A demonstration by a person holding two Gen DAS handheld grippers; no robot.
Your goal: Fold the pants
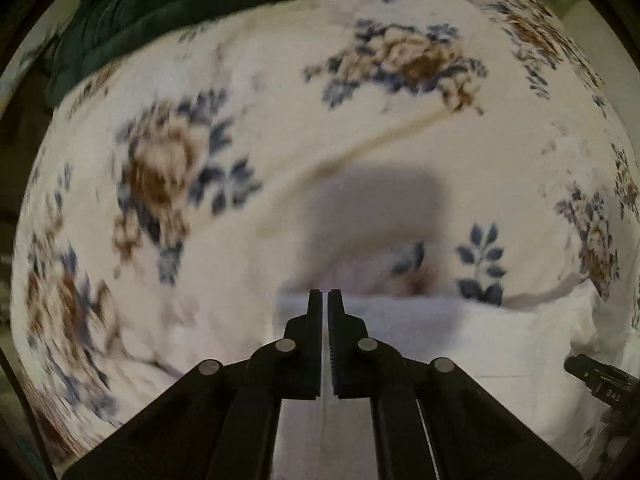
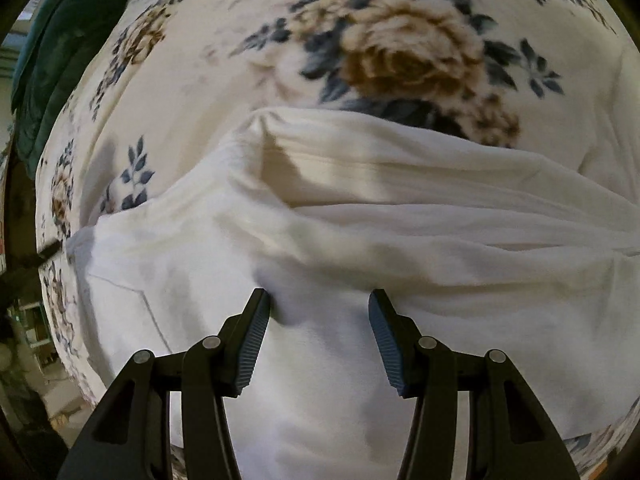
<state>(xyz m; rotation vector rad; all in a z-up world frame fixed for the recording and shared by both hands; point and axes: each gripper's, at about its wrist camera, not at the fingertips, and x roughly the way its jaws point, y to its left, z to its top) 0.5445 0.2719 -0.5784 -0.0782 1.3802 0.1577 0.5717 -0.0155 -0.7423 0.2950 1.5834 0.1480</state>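
My left claw (image 1: pixel 325 292) is pinched nearly closed at the edge of the soft white cotton pants (image 2: pixel 360 240), spread on the floral bedspread (image 2: pixel 400 20). My right claw (image 2: pixel 318 300) gapes wide over bunched cloth. They look light, limp and wrinkle-prone; I'd grip a seam or hem.

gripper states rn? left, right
Left gripper: shut on the pants edge.
Right gripper: open, fingers pressed into the pants, gripping nothing.

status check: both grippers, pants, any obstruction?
Left gripper shut on white pants edge. Right gripper open, over pants. Pants part-folded on floral blanket. Nothing in the way.
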